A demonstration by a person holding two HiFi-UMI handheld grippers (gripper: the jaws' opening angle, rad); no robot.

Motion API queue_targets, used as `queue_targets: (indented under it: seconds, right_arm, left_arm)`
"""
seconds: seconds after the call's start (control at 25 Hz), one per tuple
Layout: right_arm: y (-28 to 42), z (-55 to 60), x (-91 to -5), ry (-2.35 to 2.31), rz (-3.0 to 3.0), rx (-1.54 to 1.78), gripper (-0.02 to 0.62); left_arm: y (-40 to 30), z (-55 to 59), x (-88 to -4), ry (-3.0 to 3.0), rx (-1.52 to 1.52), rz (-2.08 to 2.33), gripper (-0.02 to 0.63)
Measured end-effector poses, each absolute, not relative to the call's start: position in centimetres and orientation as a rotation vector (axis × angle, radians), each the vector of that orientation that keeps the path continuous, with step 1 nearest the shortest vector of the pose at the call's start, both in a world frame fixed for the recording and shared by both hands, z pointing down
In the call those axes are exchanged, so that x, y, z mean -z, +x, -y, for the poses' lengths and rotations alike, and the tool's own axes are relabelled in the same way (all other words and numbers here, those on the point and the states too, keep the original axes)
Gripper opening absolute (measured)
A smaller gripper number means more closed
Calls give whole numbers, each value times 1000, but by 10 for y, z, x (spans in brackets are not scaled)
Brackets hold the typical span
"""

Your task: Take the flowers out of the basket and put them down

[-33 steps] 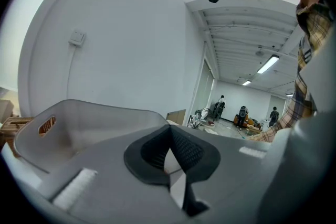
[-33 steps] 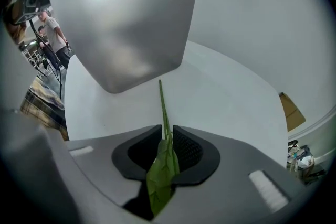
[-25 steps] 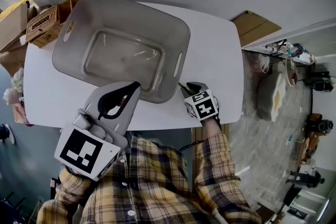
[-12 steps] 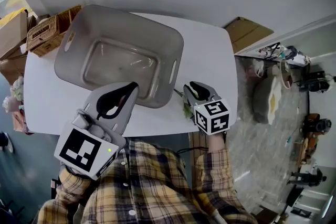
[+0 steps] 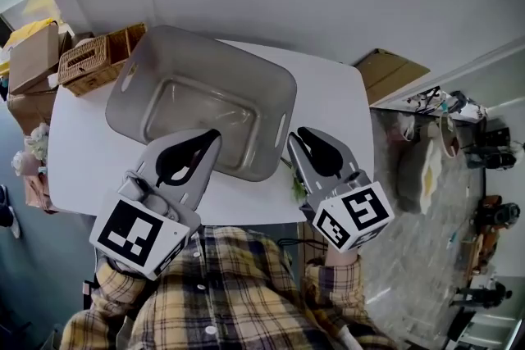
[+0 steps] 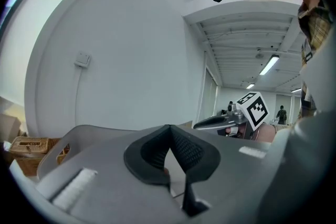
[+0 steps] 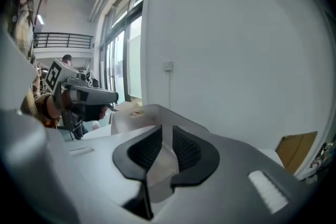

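The grey plastic basket [image 5: 205, 45] stands on the white table [image 5: 78, 152], and I see nothing inside it. A green flower stem [image 5: 296, 190] lies on the table near the front edge, beside the basket's right end, mostly hidden under my right gripper. My right gripper [image 5: 294, 135] hovers above the stem, its jaws closing with a narrow gap and nothing between them [image 7: 167, 127]. The basket's rim [image 7: 137, 114] shows beyond it. My left gripper [image 5: 215, 132] is held up over the basket's near wall, shut and empty [image 6: 169, 128].
Two wicker baskets [image 5: 92, 61] and a cardboard box [image 5: 33, 53] stand past the table's far left corner. A pale bundle [image 5: 29, 150] lies off the left edge. Flat cardboard [image 5: 390, 70] leans at the right, with clutter on the floor [image 5: 426, 143].
My right gripper has risen from the table's front edge toward me, and the green stem stays on the table. The left gripper has hardly moved.
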State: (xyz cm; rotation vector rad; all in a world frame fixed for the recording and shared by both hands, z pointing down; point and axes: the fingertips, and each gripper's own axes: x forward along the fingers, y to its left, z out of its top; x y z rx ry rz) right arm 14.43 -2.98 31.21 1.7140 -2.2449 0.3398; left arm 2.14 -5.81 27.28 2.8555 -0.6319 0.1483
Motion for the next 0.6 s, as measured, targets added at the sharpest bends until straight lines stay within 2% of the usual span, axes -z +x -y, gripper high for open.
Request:
queue_targets:
  seconds: [0.6]
  right_arm:
    - [74,69,-279,1520,2580,-276,8]
  left_arm:
    - [14,73,-276,2808,-120,859,12]
